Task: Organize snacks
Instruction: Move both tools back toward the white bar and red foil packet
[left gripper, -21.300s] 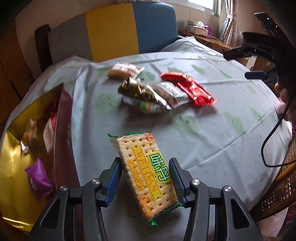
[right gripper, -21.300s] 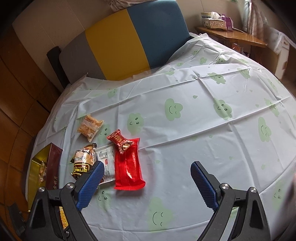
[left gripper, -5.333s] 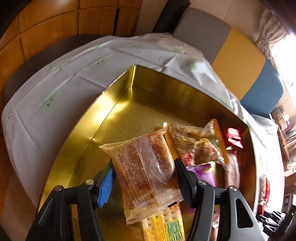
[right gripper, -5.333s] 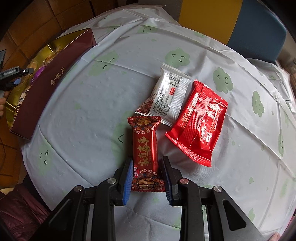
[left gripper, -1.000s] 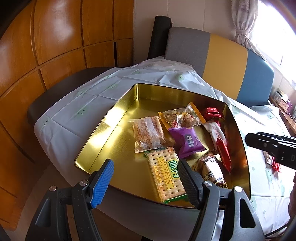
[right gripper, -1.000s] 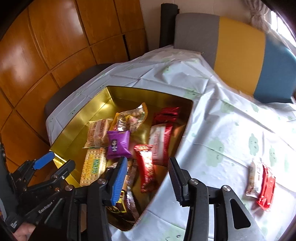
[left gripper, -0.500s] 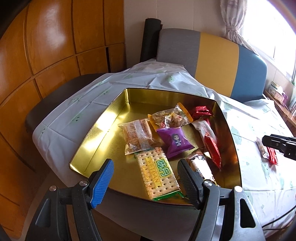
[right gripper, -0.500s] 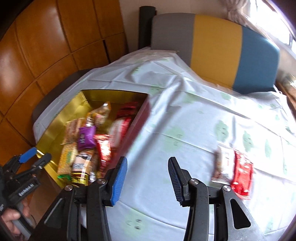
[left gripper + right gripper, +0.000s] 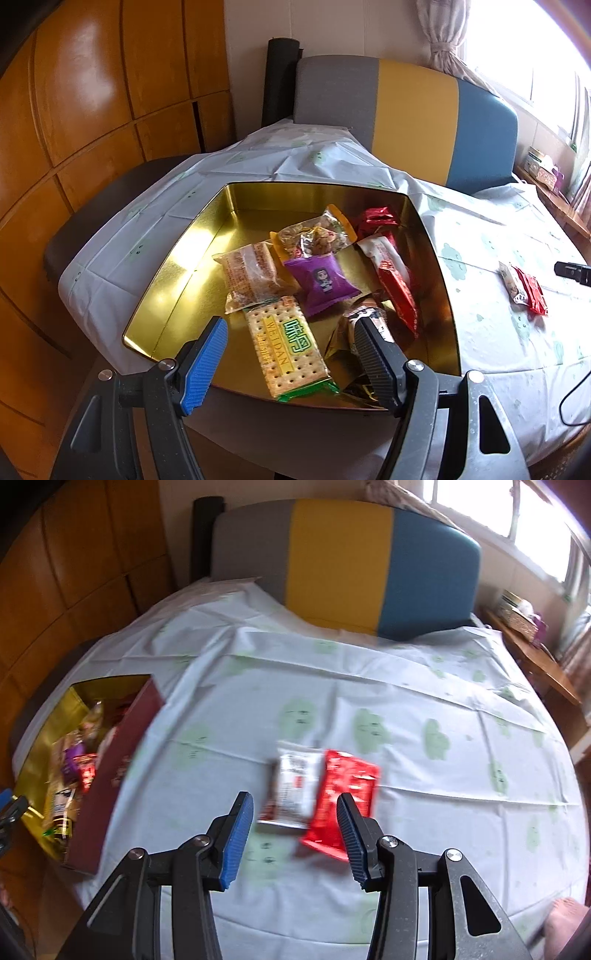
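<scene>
**Both grippers empty, two packets left on the cloth**

The right gripper (image 9: 295,805) hangs with jaws spread, holding nothing, over a white-and-silver foil packet (image 9: 293,788) and a shiny red plastic packet (image 9: 345,794) lying side by side, touching, on the pale cloud-print tablecloth (image 9: 424,686). The left gripper (image 9: 291,332), jaws spread and empty, hovers at the near edge of the gold-lined tin box (image 9: 177,273), which holds a yellow-green cracker pack (image 9: 284,343), a purple pouch (image 9: 321,280) and other wrapped snacks.

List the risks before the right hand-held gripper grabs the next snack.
The white packet and red packet lie side by side, touching, so the open right hand-held gripper may pinch both or push one away. The gold tin sits at the table's edge; a knock could shift it.
</scene>
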The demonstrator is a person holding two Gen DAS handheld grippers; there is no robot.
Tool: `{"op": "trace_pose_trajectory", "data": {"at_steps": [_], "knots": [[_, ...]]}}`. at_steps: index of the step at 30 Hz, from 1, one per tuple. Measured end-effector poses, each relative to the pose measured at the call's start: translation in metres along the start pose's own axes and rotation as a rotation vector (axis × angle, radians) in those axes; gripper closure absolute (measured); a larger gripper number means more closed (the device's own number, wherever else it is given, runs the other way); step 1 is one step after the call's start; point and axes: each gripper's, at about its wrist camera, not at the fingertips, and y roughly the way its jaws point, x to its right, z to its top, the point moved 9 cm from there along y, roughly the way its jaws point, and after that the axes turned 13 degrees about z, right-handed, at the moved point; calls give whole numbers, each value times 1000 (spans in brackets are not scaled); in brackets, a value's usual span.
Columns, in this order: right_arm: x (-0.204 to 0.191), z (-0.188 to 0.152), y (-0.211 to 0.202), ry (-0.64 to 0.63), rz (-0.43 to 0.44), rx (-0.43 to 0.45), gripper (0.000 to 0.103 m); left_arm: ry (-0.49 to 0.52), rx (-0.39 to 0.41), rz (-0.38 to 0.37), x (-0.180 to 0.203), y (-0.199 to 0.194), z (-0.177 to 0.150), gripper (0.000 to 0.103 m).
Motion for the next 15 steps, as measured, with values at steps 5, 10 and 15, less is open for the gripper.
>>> {"op": "trace_pose_trajectory", "data": {"at_steps": [5,10,15], "knots": [[47,0,-3,60,-62,9,55,29,5,-10,12,-4,2,31],[95,-8,-2,190,-93,39,42,63,13,-14,25,-7,5,31],[126,-19,2,386,-67,28,36,107,20,-31,44,-12,8,31]]}}
